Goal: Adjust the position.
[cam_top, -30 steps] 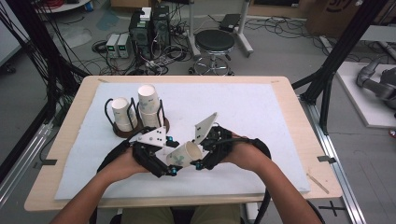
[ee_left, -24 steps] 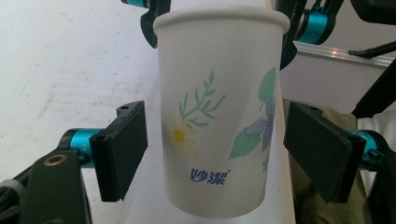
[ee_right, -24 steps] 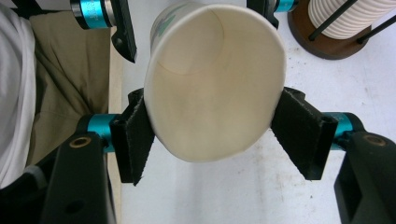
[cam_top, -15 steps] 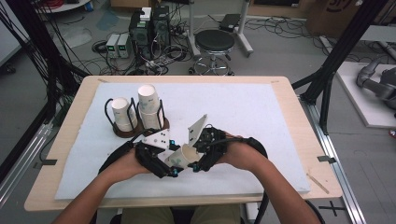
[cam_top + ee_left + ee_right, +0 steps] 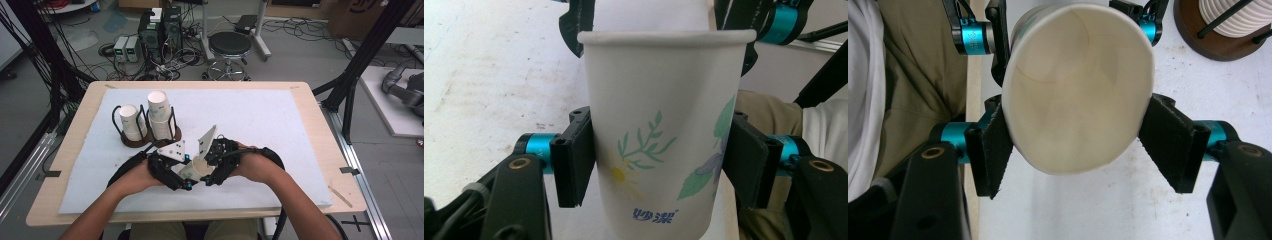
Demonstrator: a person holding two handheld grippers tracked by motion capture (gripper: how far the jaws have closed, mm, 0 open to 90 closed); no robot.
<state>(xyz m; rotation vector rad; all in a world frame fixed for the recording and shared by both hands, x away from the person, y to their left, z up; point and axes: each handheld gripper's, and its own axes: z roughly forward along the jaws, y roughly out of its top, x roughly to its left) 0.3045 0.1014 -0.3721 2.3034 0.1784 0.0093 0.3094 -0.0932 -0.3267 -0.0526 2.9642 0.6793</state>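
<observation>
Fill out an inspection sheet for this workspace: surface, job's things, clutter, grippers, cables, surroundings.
Surface: table with a white mat, scuffed.
Job's things: paper cup held off the mat between both grippers; more cups in a wire rack at the mat's left rear.
Clutter: nothing seen.
Grippers: left gripper has just closed on the cup's wall; right gripper is clamped near its rim.
Cables: black gripper cables trail toward the person; cables tangled on the floor.
Surroundings: stool, electronics boxes, black frame posts.

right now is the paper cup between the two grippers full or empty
Empty. The right gripper view looks straight into the paper cup: bare pale wall and bottom, no liquid. The right gripper and the left gripper both clamp it.
</observation>
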